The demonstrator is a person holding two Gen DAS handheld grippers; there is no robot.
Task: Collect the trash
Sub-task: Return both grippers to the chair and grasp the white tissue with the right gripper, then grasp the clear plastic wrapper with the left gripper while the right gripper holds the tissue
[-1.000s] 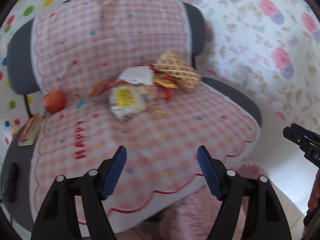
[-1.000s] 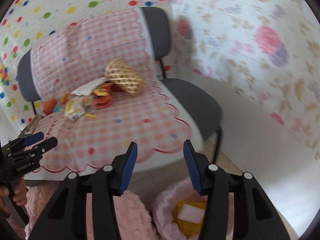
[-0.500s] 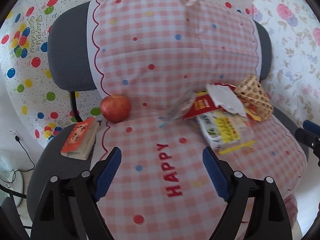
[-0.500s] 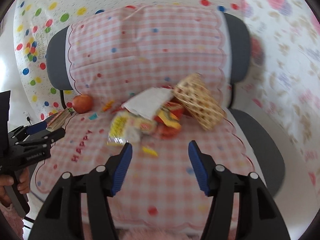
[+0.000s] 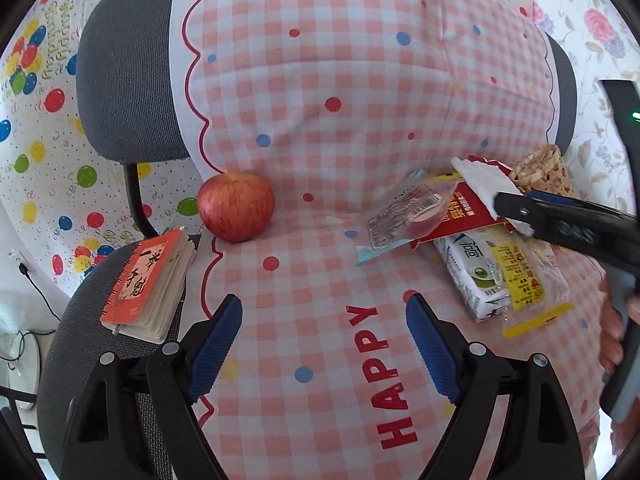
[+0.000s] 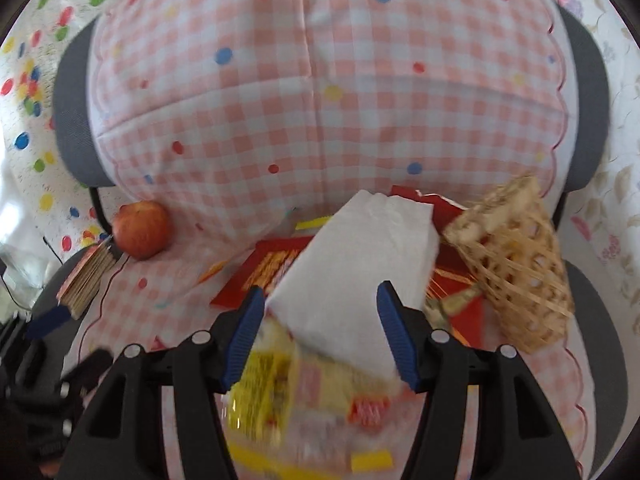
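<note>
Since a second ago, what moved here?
Both came closer to the chair. The right hand-held gripper swung from the floor side over the trash pile; the white tissue now sits between its open jaws, not gripped. The left hand-held gripper shifted toward the apple. Nothing was picked up; apple, notebook and basket stayed.

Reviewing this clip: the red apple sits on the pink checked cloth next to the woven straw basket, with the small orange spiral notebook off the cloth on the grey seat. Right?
Not quite. The red apple on the pink checked cloth sits next to the small orange spiral notebook, not the woven straw basket, which lies at the far side beyond the wrappers. The left wrist view shows it; the notebook is indeed on the grey seat.
</note>
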